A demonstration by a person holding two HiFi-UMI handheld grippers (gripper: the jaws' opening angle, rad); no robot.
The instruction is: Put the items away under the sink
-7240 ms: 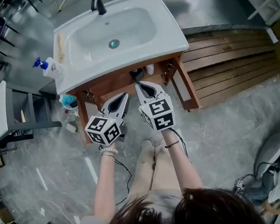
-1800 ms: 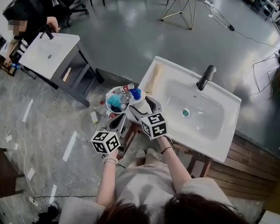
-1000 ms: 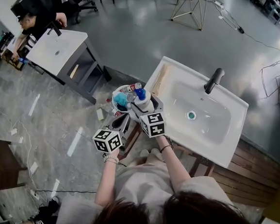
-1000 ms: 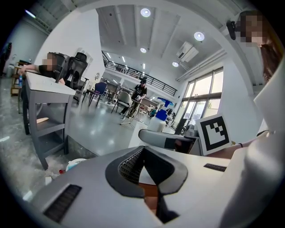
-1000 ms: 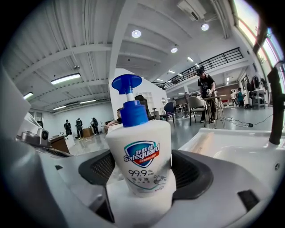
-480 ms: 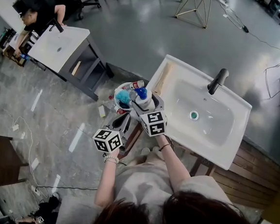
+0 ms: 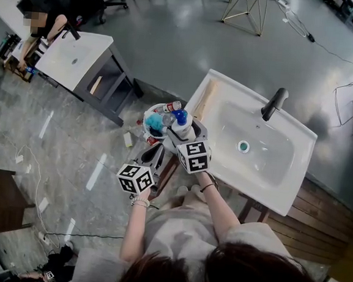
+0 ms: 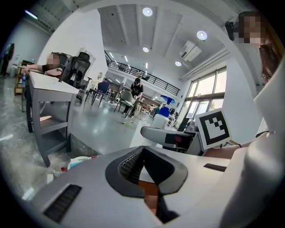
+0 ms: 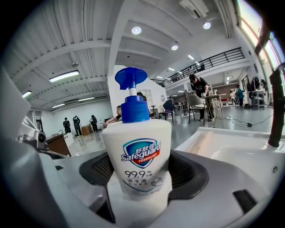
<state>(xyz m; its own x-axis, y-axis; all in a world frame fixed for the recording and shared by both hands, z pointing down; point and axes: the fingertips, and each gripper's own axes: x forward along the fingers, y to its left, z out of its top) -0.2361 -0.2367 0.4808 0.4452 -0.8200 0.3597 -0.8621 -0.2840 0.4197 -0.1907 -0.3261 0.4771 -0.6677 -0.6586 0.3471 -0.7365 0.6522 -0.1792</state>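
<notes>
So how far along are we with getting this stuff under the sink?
Done: nothing shows as stowed, and the space under the sink is hidden. In hand: the right hand-held gripper is shut on the soap bottle, upright by the sink's edge. The left hand-held gripper is shut and empty. Left: stow that bottle, then the items in the white tub.

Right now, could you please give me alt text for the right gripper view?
The right tongs grip an upright white Safeguard soap bottle with a blue pump, filling the centre. A white sink with a dark faucet lies to the right, a large hall behind.
</notes>
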